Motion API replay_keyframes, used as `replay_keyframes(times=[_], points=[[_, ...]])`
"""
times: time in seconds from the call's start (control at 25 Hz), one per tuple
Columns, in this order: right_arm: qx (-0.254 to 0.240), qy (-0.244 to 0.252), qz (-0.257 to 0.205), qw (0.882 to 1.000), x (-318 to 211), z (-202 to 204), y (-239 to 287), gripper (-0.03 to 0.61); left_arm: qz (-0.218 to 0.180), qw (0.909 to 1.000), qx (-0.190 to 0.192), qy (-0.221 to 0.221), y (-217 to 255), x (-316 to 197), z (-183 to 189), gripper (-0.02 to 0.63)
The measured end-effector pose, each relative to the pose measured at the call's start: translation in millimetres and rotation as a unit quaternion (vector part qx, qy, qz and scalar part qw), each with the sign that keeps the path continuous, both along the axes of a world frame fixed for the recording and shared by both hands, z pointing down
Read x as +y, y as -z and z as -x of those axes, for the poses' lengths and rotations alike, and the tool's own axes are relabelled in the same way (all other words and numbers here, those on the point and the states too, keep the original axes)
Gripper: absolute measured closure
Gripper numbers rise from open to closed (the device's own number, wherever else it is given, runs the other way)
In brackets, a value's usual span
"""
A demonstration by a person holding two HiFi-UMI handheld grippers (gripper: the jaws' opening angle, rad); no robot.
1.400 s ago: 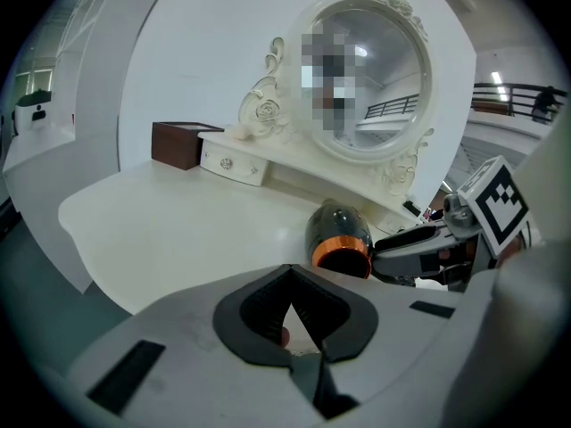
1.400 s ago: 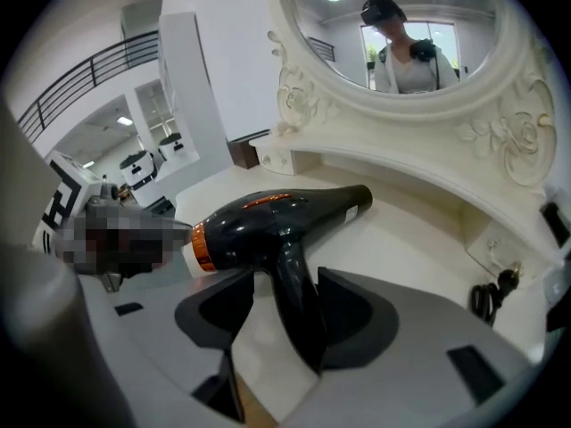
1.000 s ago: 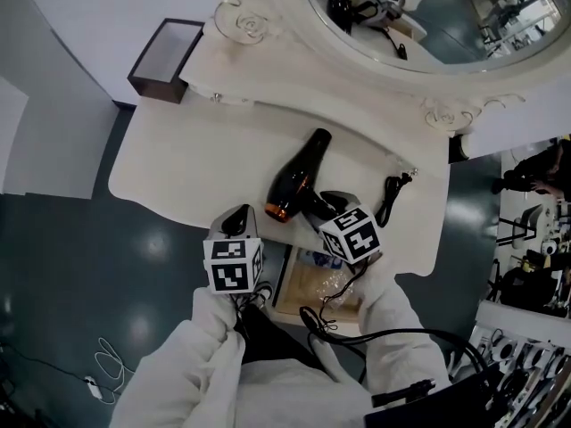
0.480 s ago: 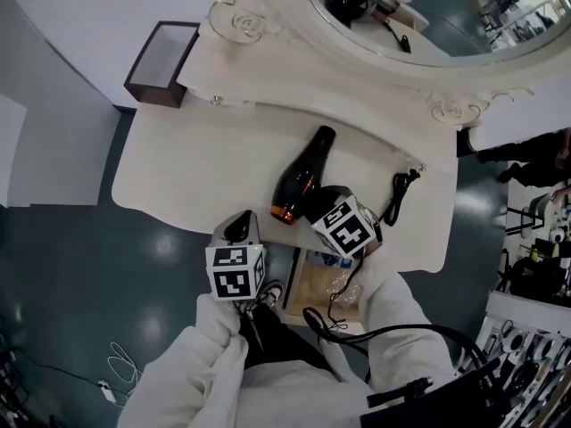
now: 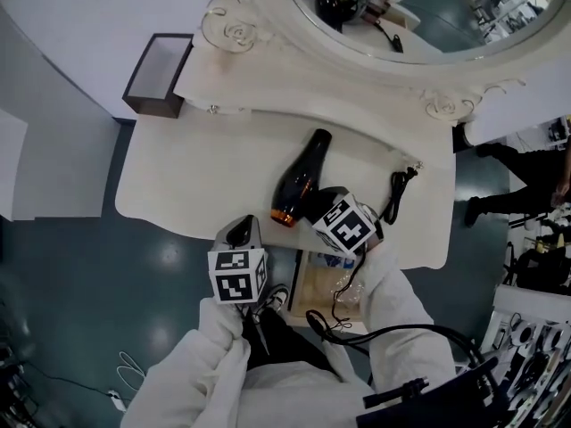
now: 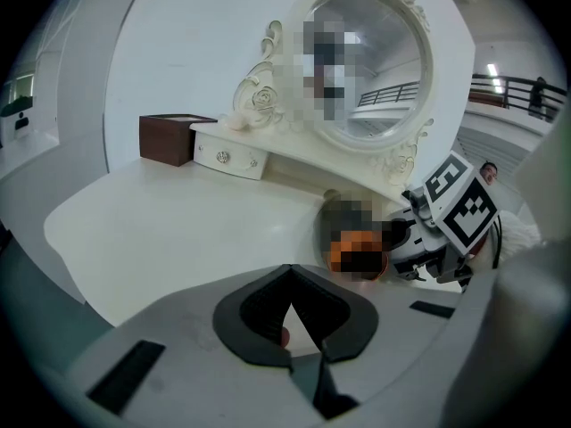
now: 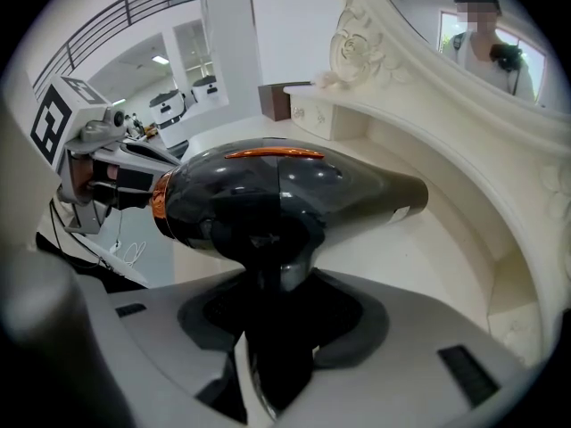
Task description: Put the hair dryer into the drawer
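While the right claw (image 7: 277, 306) has just been closing, its pads now sit against the black handle of the hair dryer (image 7: 285, 194). The dryer lies on the white desk (image 5: 196, 163) at the centre of the head view, narrow end toward the mirror (image 5: 419, 25). I see the left claw (image 6: 287, 275) pinched together on nothing, lower left of the dryer. The drawer (image 5: 308, 292) stands open below the desk's front edge, under the right claw.

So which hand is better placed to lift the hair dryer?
Right. The right tool has just been closing its jaws on the handle of the hair dryer. The left tool is shut, empty and apart from it.
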State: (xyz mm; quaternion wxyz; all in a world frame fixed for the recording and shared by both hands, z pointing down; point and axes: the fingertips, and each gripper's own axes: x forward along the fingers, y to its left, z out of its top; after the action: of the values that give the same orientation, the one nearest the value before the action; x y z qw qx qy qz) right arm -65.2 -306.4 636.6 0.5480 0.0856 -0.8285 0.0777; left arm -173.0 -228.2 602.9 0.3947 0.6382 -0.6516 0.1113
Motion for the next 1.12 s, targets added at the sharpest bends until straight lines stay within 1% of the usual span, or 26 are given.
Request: replay_keyframes(times=[0.24, 0.32, 0.4, 0.56, 0.76, 0.92, 1.12], points=[[0.008, -0.003, -0.011, 1.0, 2, -7, 1, 0.348, 0.0, 1.0, -0.003, -0.006, 7, 1, 0, 0.618], [0.012, -0.002, -0.02, 1.0, 5, -12, 5, 0.348, -0.004, 0.9999, -0.003, -0.011, 12, -1, -1, 0.618], [0.005, -0.004, -0.025, 1.0, 8, -15, 11, 0.348, -0.011, 0.9998, -0.005, -0.015, 17, -4, -2, 0.618], [-0.043, -0.036, -0.022, 0.998, 12, -13, 39, 0.348, -0.022, 0.9997, -0.013, -0.005, 25, -10, 9, 0.618], [-0.097, -0.072, -0.037, 0.992, 10, -15, 78, 0.348, -0.04, 0.9989, -0.026, -0.002, 43, -15, 17, 0.618], [-0.127, -0.1, -0.042, 0.986, 16, -22, 101, 0.35, -0.052, 0.9983, -0.025, -0.013, 58, -11, 3, 0.618], [-0.163, -0.132, -0.055, 0.976, 20, -34, 133, 0.35, -0.076, 0.9956, -0.034, -0.043, 86, -6, -19, 0.618]])
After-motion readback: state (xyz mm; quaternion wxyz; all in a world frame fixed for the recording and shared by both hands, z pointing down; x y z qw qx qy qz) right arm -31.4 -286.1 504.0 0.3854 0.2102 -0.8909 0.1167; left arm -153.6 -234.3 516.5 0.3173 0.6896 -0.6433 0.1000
